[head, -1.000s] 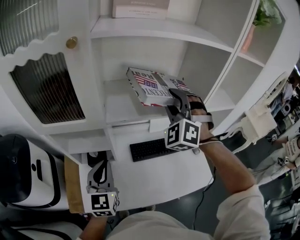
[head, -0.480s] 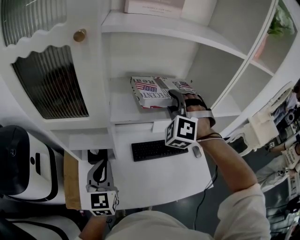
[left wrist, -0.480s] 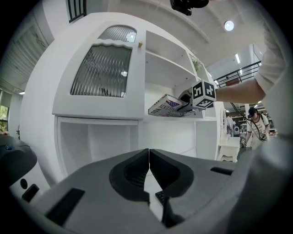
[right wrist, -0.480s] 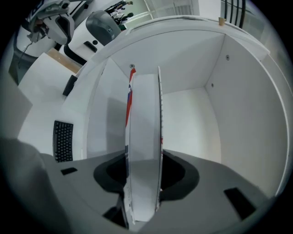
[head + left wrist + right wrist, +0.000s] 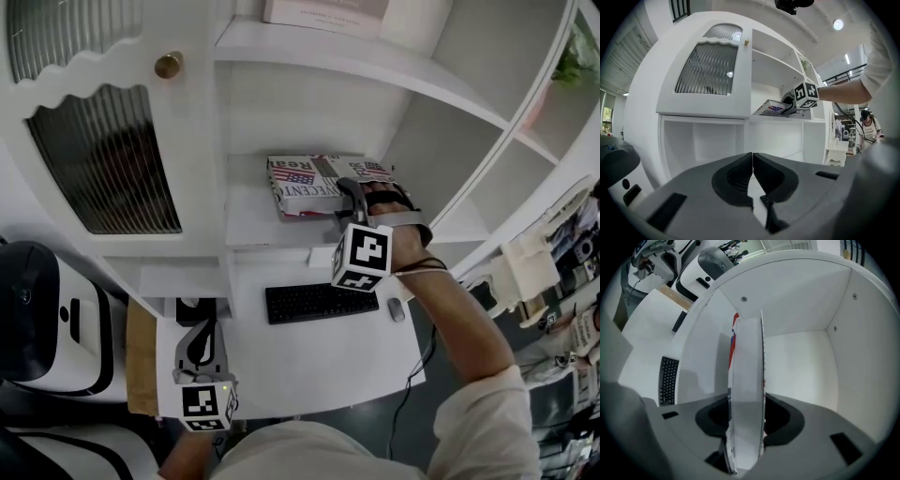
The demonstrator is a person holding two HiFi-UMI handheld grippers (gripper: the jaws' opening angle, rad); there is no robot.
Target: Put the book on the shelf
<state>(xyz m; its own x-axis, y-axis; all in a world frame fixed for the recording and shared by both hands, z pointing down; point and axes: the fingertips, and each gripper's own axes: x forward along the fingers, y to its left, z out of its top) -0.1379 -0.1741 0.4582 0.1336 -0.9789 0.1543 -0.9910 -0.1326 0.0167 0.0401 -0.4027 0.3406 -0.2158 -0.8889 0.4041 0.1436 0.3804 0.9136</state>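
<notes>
The right tool [image 5: 349, 193] is gripping the book [image 5: 314, 183] by its near edge. Both pads are sitting against the covers. Its jaws have just been opening slightly, and the book is between them.

The left tool [image 5: 752, 165] is hanging low at the near left corner of the counter [image 5: 309, 361], with its jaws together and nothing between them. It is taking no part in the placement.

**Position of the book**
- The book is lying cover-up inside the open compartment of the shelf [image 5: 248, 223], above the keyboard [image 5: 319, 302].
- It is occupying the right half of the shelf board, near the front edge.
- The pictures are not showing whether its underside is fully resting on the board or riding just above it.

**Progress**
- Judged from this position, the carrying is finished and the task is nearing completion.
- The book is inside the target compartment and roughly level.

**Remaining steps**
- Release is judged to be beginning but is not complete.
- The pads need to come clear of the covers.
- The right tool then needs to back out past the front edge without dragging the book.
</notes>
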